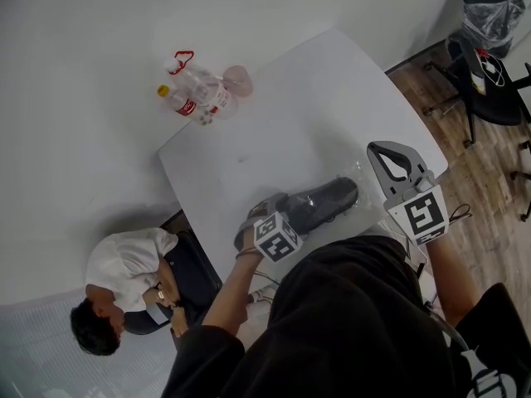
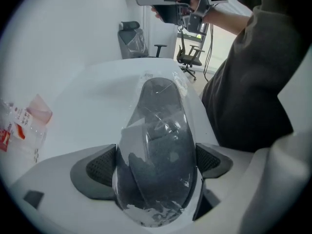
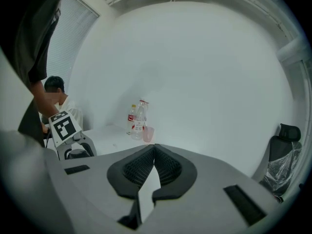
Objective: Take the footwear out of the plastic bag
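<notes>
A dark grey shoe [image 1: 322, 201] lies inside a clear plastic bag [image 1: 353, 196] near the front edge of the white table [image 1: 282, 114]. My left gripper [image 1: 270, 215] is shut on the bagged shoe at one end. In the left gripper view the shoe [image 2: 158, 145] fills the gap of the left gripper [image 2: 155, 164], with both pads [image 2: 100, 167] pressed against the film. My right gripper [image 1: 388, 152] hangs above the table's right corner, apart from the bag. It is shut, and the right gripper [image 3: 154, 154] holds nothing.
Plastic bottles [image 1: 197, 95] and a pink cup [image 1: 238, 80] stand at the table's far left corner. A person [image 1: 124, 284] sits low beside the table's left side. An office chair [image 1: 485, 81] and a bagged bin [image 1: 491, 11] stand at the right.
</notes>
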The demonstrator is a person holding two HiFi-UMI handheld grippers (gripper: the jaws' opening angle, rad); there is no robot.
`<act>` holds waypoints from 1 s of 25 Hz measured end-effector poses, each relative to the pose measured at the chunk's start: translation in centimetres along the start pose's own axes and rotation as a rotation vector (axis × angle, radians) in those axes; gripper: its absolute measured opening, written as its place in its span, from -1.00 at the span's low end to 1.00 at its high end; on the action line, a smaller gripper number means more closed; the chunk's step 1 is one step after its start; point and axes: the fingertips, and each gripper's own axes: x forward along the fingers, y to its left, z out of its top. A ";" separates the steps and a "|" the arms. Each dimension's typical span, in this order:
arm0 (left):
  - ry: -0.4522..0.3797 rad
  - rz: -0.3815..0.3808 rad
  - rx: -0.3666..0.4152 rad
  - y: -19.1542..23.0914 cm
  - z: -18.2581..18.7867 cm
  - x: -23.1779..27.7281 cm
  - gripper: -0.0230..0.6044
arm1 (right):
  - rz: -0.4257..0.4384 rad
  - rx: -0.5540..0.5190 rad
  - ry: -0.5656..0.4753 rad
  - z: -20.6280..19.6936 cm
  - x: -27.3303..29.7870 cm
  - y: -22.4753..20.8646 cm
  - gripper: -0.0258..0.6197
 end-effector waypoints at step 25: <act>-0.380 0.302 -0.009 5.7 3.6 -8.1 0.47 | 0.289 0.161 0.081 -0.7 -2.7 -2.8 -0.85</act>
